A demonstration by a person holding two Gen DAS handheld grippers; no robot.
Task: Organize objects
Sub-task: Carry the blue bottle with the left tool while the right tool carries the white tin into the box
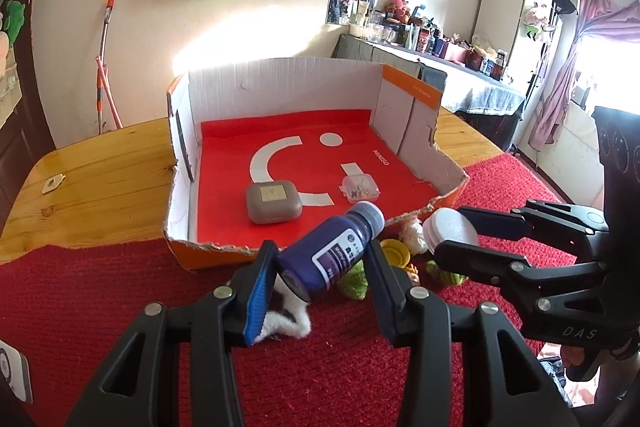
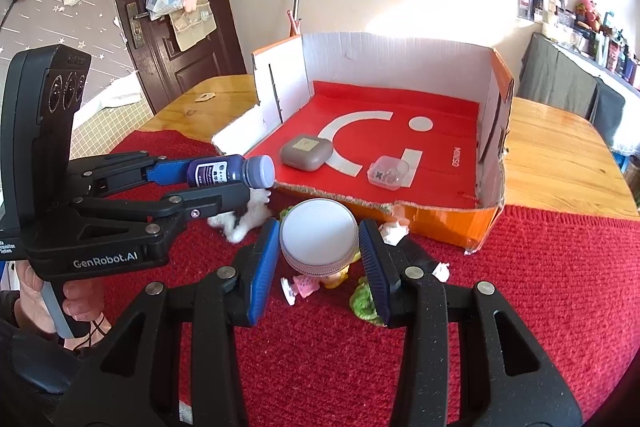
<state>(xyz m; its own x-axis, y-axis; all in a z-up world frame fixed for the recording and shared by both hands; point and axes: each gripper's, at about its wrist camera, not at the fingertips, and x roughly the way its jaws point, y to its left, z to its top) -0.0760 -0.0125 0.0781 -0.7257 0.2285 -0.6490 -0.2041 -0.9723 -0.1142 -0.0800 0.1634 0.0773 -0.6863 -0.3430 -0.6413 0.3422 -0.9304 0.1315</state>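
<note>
Both hands are busy w/ the carry step. The left gripper (image 1: 320, 267) is clenched on a dark blue bottle (image 1: 330, 253), tilted, cap pointing at the box (image 1: 280, 83). The bottle hangs just above the red mat (image 1: 100, 291), near the box's torn front edge. The right gripper (image 2: 320, 251) is grasping a white round lid (image 2: 318, 239), also up off the mat.

Next move, I think: bring each thing over the low front wall & set it on the red floor of the box, away from the grey case (image 2: 306, 151) & the clear little box (image 2: 388, 173) already in there.

Hard to see: small toys under the grippers – a green one (image 2: 362, 301), a pink one (image 2: 304, 285), white fluff (image 1: 286, 323) – are partly covered. The bottle's label is too small to read.
</note>
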